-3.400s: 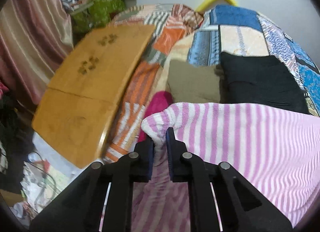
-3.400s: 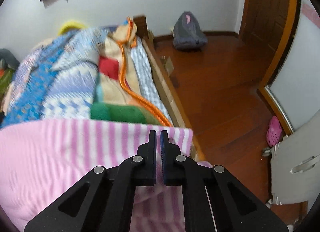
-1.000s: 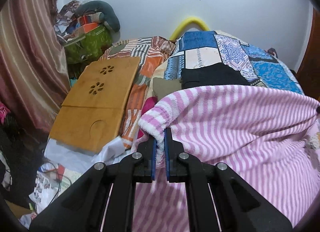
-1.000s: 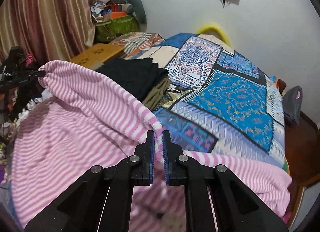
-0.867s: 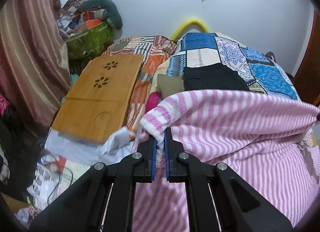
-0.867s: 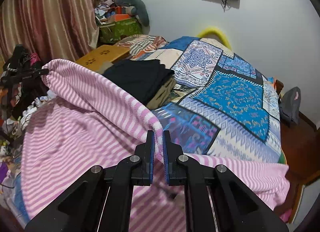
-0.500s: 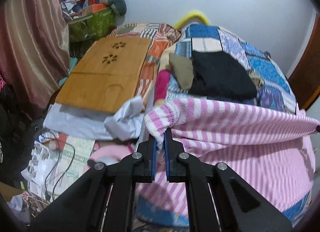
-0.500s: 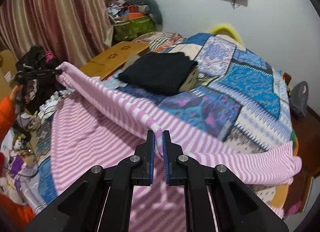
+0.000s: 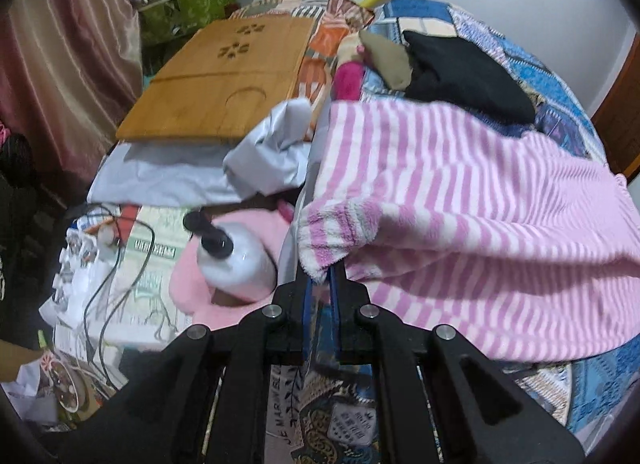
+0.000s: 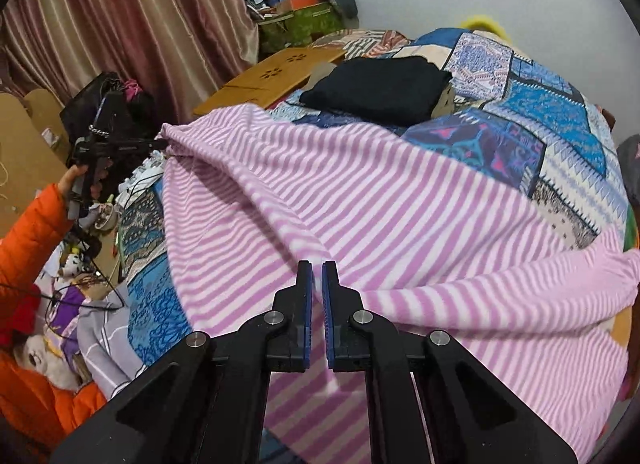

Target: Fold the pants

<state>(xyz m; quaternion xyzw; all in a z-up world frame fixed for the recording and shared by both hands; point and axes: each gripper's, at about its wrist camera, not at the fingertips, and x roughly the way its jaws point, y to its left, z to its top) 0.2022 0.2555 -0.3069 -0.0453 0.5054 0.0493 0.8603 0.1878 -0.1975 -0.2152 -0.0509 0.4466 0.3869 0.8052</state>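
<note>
**Striped fleece pants held at two points over a quilted bed**

Left gripper [image 9: 320, 274]: the two black jaws with blue pads stand narrow, pinching a thick, fuzzy corner of the pants [image 9: 460, 200], a plush fabric in pink and white bands. Right gripper [image 10: 317, 276]: jaws likewise nearly closed, with a raised ridge of the same pants [image 10: 360, 200] caught between the pads. In the right wrist view the cloth stretches in a taut fold from these jaws to the left gripper [image 10: 158, 143], seen at the far left in a hand below an orange sleeve [image 10: 30, 224].

The pants drape broadly over the near part of the bed [image 10: 560, 112], whose cover is a patchwork quilt of blue, white and dark printed panels; one loose end hangs toward the bed's right edge. Beyond the pants, toward the middle of the bed, lies a flat folded black garment [image 10: 380, 84] on an olive one [image 9: 390, 60]. At the bed's left edge rests a rectangular wooden board [image 9: 224, 76] with flower-shaped cut-outs and a curved groove, lying on pale grey cloth [image 9: 192, 172]. Below it, beside the bed, stands a smooth white pump bottle [image 9: 236, 260] with a black cap against soft pink plush [image 9: 208, 296]. Ribbed pink-brown curtains [image 10: 132, 20] hang behind.
</note>
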